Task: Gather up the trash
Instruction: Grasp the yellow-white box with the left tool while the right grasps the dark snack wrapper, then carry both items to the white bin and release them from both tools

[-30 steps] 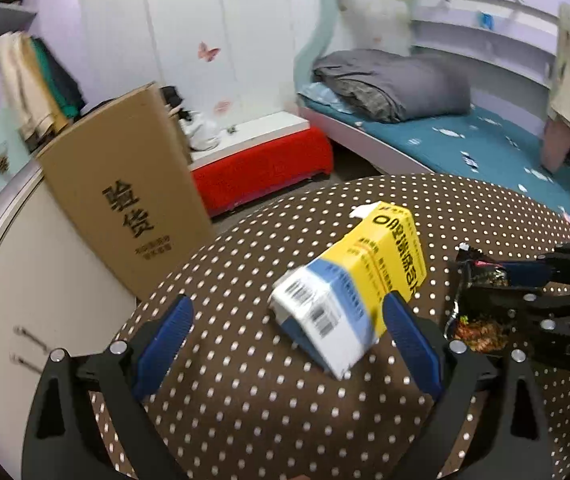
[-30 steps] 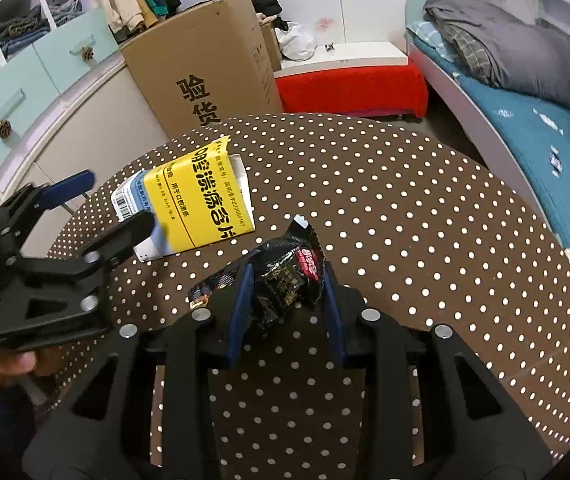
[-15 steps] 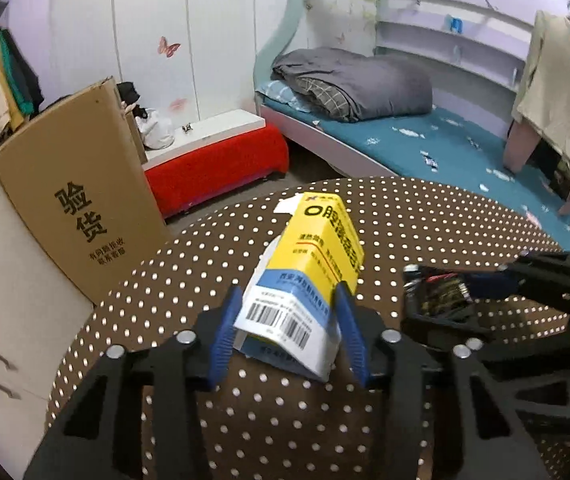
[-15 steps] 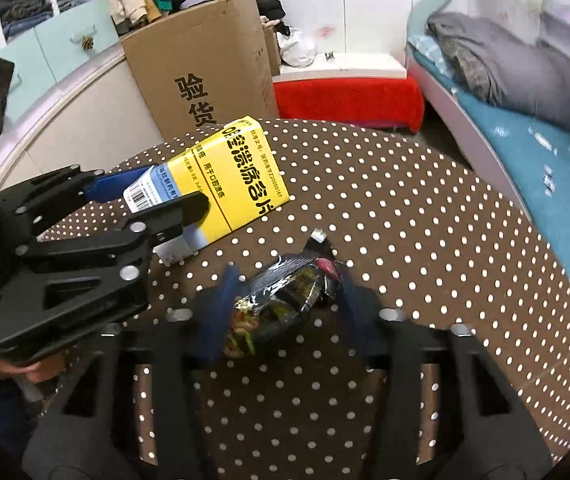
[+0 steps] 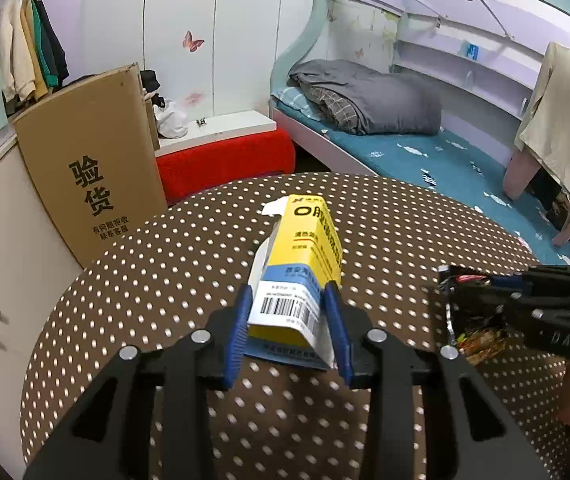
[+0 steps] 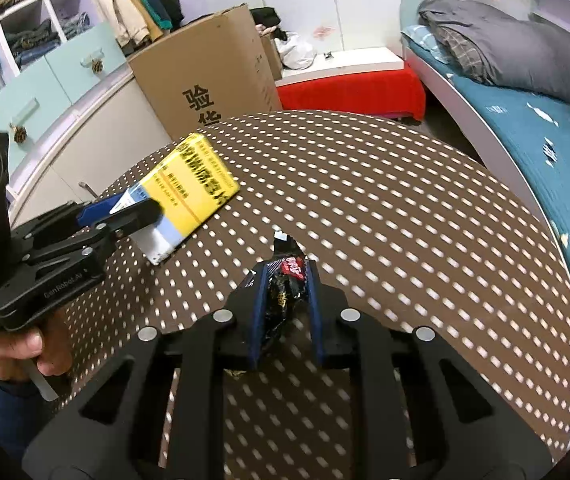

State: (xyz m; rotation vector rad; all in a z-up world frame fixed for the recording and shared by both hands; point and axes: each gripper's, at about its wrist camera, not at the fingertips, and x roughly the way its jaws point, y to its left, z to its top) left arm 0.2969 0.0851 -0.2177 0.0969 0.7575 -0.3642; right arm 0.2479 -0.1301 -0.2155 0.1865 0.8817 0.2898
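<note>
At centre of the left wrist frame, the left gripper [image 5: 291, 322] clamps the barcode end of the yellow carton [image 5: 299, 268], long axis running away toward the bed [image 5: 425, 156]; lower centre of the right view, the right gripper [image 6: 285, 306] pinches the black snack wrapper [image 6: 285, 292] above the dotted table [image 6: 405, 220], wrapper pointing forward.

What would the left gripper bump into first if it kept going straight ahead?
Nothing on the table, probably. The left gripper already grips the yellow box, and the dotted table beyond is bare. Further ahead are the red bench and bed; depth is unclear.
</note>
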